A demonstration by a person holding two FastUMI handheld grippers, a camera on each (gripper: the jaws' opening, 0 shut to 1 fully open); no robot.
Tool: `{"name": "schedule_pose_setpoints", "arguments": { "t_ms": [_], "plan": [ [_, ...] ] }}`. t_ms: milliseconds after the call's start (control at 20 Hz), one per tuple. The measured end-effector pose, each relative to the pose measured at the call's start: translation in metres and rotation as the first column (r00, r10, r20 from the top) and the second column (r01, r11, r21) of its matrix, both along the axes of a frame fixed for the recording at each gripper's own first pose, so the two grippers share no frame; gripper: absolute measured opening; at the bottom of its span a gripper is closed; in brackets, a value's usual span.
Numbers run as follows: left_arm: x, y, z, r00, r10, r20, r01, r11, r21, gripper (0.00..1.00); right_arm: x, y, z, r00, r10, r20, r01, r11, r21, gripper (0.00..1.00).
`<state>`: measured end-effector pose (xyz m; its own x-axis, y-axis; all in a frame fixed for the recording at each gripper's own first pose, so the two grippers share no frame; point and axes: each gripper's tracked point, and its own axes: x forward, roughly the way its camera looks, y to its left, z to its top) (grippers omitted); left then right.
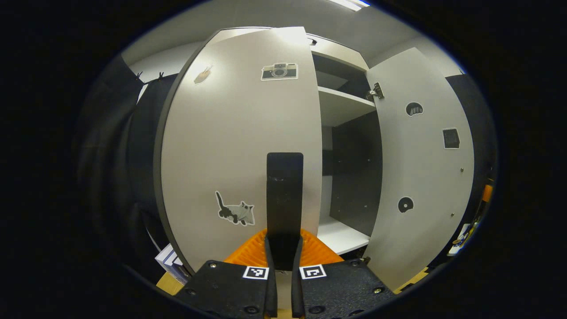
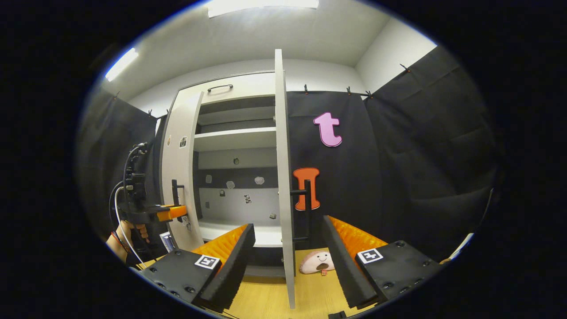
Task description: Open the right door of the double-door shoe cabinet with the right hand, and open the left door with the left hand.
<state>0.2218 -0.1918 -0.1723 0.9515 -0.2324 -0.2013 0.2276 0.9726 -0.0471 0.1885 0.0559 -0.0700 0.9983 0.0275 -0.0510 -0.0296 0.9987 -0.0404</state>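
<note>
the right door [image 2: 283, 177] of the shoe cabinet [image 2: 234, 137] stands swung out, edge-on to the right gripper view, with its handle [image 2: 305, 208] on the far face. the right gripper [image 2: 288, 261] has its fingers spread wide, one on each side of the door's edge, pressing on nothing. so the right half of the task looks done, and that gripper seems free to back away.

the left door [image 1: 239, 133] is the step in hand. in the left gripper view the left gripper [image 1: 283, 266] has its fingers drawn narrow around the left door's handle [image 1: 285, 199], a dark upright bar rising just ahead of them; both appear to press on it, so this reads as a firm grasp. the door is partly swung, with a gap beside it showing the shelves [image 1: 341, 106] and the right door [image 1: 421, 168] open beyond. in the right gripper view the left gripper [image 2: 170, 212] sits at that door's handle, a hand [image 2: 128, 235] behind it.

the next move likely calls for pulling the handle outward along the hinge's arc, keeping the grasp square so the bar does not slip, until the left door stands as wide as the right. a soft toy [image 2: 319, 262] lies on the floor [image 2: 266, 297] near the right door's foot.
</note>
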Motion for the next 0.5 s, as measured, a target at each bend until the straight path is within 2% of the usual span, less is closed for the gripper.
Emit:
{"name": "schedule_pose_setpoints", "arguments": {
  "t_ms": [500],
  "plan": [
    [-0.015,0.014,0.003,1.0,-0.016,0.015,0.016,1.0,0.006,0.12,-0.005,0.01,0.002,1.0,0.018,0.002,-0.018,1.0,0.012,0.97]
  ]
}}
